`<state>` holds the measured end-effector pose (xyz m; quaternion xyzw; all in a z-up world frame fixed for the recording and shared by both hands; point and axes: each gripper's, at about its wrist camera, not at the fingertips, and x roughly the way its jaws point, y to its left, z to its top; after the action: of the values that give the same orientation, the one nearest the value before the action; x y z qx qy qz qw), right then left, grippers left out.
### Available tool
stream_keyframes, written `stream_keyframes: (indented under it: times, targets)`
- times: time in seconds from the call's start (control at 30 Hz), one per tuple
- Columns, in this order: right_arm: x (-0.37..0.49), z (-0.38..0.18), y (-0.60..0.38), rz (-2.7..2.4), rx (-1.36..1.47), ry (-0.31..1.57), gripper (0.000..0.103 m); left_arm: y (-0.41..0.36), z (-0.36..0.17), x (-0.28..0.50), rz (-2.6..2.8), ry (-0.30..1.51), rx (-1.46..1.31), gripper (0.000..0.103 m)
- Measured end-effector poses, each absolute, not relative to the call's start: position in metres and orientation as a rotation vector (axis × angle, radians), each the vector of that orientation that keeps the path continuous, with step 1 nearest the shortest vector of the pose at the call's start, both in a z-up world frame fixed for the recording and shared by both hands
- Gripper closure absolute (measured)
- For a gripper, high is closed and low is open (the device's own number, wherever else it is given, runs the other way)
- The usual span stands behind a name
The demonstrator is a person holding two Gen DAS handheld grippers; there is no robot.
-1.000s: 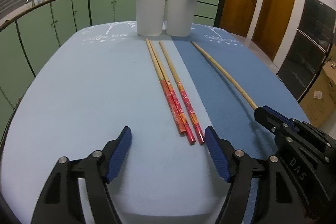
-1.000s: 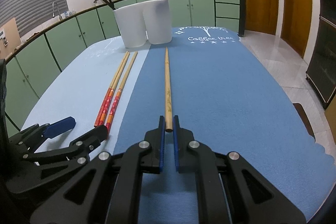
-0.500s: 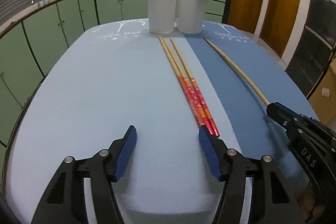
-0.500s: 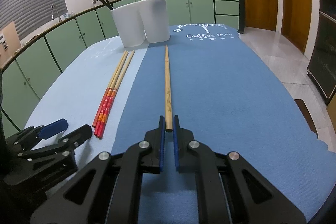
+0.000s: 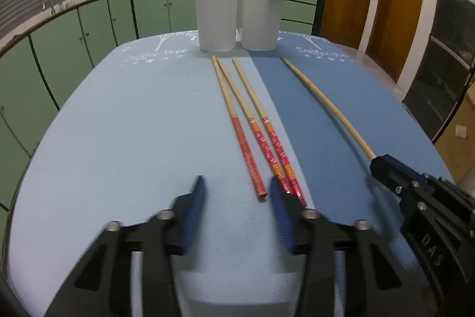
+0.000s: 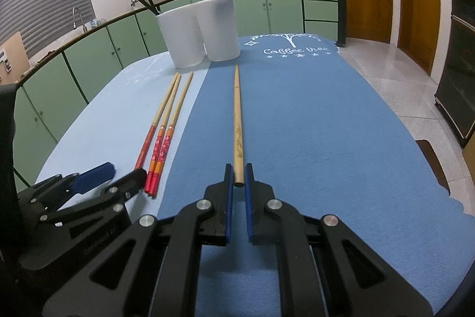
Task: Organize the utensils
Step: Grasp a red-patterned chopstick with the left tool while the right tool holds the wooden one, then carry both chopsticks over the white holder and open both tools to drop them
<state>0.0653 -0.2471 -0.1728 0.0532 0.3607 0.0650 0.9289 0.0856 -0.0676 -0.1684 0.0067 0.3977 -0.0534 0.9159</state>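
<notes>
Left wrist view: left gripper [image 5: 236, 199] jaws just closing, nothing gripped yet; 3 red-handled chopsticks [image 5: 261, 135] lie on the tablecloth [image 5: 118, 124], ends near its fingertips. Right gripper [image 6: 236, 183] clamps the plain chopstick [image 6: 237, 115].

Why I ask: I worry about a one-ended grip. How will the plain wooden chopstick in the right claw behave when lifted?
The plain wooden chopstick looks stiff and light, so it should lift without bending. The right claw pinches only its near end, so the far tip may droop or pivot. It looks round and smooth, so if released on the blue mat it would probably roll.
</notes>
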Motion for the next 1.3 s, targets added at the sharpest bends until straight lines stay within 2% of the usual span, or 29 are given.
stream_keyframes:
  times: [0.1, 0.17, 0.77, 1.3]
  targets:
    - [0.065, -0.172, -0.248, 0.137, 0.117, 0.739, 0.097, -0.069, -0.168, 0.087, -0.104, 0.806, 0.004, 0.081]
    - [0.064, -0.171, -0.248, 0.141, 0.12, 0.734, 0.097, -0.066, -0.168, 0.086, -0.11, 0.797, -0.014, 0.095]
    - [0.058, -0.15, -0.242, 0.137, 0.064, 0.667, 0.097, -0.056, -0.142, 0.07, -0.095, 0.727, -0.034, 0.096]
    - [0.063, -0.06, -0.262, 0.169, 0.089, 0.507, 0.097, -0.044, -0.049, 0.057, -0.128, 0.508, -0.046, 0.097]
